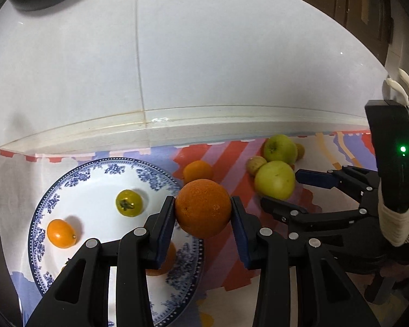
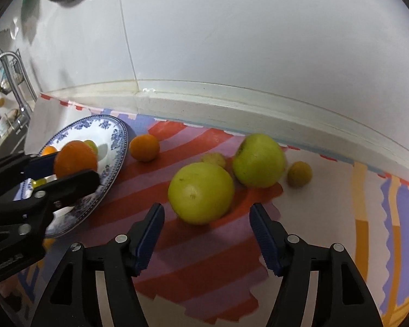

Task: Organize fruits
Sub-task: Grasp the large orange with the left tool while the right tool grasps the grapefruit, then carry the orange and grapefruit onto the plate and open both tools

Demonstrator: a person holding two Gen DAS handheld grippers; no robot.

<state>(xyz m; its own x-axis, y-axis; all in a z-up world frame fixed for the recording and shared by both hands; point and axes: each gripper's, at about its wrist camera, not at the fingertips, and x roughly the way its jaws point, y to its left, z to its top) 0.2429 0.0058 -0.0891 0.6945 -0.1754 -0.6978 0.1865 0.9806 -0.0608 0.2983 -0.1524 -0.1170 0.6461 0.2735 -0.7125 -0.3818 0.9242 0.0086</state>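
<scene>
My left gripper is shut on a large orange, held above the right rim of a blue-and-white plate. On the plate lie a small green tomato, a small oval orange fruit and another orange fruit, half hidden by my finger. My right gripper is open, with a green apple just at its fingertips and neither pad touching it. A second green apple sits behind it. The right wrist view shows the left gripper with the orange.
A small orange lies on the striped mat beside the plate. Two small yellow-brown fruits lie by the apples. A white tiled wall closes the back. A tap and sink stand far left.
</scene>
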